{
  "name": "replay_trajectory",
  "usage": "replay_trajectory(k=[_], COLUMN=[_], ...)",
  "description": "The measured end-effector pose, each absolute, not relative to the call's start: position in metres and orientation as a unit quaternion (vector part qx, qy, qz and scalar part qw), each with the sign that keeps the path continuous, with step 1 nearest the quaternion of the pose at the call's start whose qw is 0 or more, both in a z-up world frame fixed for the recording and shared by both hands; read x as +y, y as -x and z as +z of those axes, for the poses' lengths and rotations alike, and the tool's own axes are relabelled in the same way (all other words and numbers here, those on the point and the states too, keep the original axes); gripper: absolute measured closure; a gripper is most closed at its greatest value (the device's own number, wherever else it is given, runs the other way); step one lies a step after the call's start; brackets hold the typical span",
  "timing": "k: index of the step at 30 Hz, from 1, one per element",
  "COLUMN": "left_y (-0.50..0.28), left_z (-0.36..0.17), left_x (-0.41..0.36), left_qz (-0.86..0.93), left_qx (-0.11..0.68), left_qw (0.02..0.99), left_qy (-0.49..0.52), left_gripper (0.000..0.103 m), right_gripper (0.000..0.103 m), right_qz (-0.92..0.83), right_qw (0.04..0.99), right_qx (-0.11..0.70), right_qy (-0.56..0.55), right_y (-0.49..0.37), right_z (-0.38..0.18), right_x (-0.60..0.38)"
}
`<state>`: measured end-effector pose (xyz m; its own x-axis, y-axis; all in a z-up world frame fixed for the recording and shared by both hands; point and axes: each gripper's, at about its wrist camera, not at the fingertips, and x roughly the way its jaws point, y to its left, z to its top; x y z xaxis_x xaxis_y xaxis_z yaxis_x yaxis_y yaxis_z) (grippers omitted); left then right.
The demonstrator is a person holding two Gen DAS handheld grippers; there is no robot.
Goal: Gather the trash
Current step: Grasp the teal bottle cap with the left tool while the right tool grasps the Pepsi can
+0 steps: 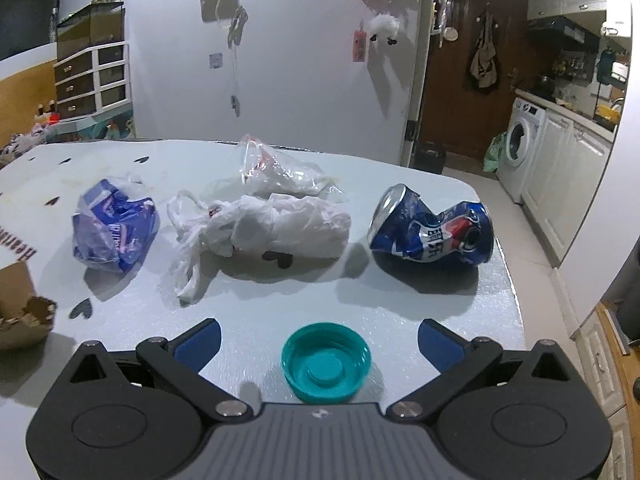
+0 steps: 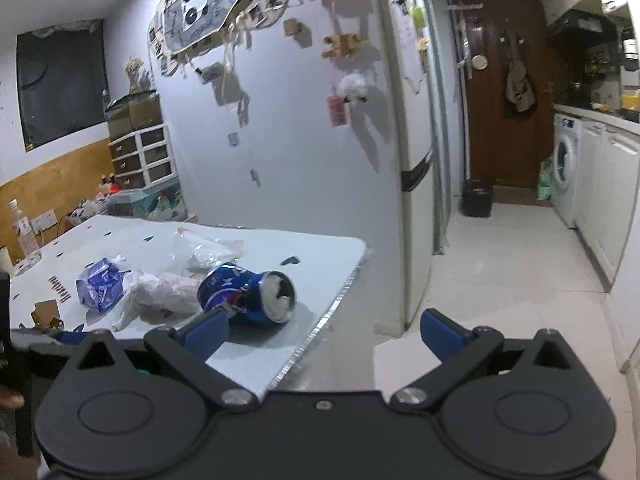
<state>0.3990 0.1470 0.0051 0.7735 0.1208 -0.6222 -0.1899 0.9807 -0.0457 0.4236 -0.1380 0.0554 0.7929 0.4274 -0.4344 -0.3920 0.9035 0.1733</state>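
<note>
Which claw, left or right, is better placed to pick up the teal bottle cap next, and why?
Probably the left. The left claw is open with the teal bottle cap lying between its fingers. The right claw is open too, but sits off the table edge near the crushed can.

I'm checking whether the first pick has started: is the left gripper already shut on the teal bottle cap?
No. The left gripper is open, its fingers spread wide on either side of the teal bottle cap, which lies untouched on the table.

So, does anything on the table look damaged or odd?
Yes. The blue can is crushed in the middle and lies on its side near the table's edge. A teal cap lies upside down, away from any bottle.
</note>
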Motion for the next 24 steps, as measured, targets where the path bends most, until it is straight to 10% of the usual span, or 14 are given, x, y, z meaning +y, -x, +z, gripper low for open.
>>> replay_trajectory(k=[14, 24], left_y=[-0.392, -0.389], left_z=[-0.015, -0.016], left_x=[0.15, 0.155], left_qz=[0.018, -0.023], left_qx=[0.331, 0.314], left_qw=[0.942, 0.945], left_qy=[0.061, 0.087], left_gripper=[0.0, 0.0], right_gripper=[0.0, 0.034], right_qz=[0.258, 0.26], right_qw=[0.919, 0.897], right_qx=[0.286, 0.354], right_qy=[-0.089, -0.046], right_y=[-0.521, -0.548], right_z=[0.044, 0.01], right_x=[-0.06, -0.017])
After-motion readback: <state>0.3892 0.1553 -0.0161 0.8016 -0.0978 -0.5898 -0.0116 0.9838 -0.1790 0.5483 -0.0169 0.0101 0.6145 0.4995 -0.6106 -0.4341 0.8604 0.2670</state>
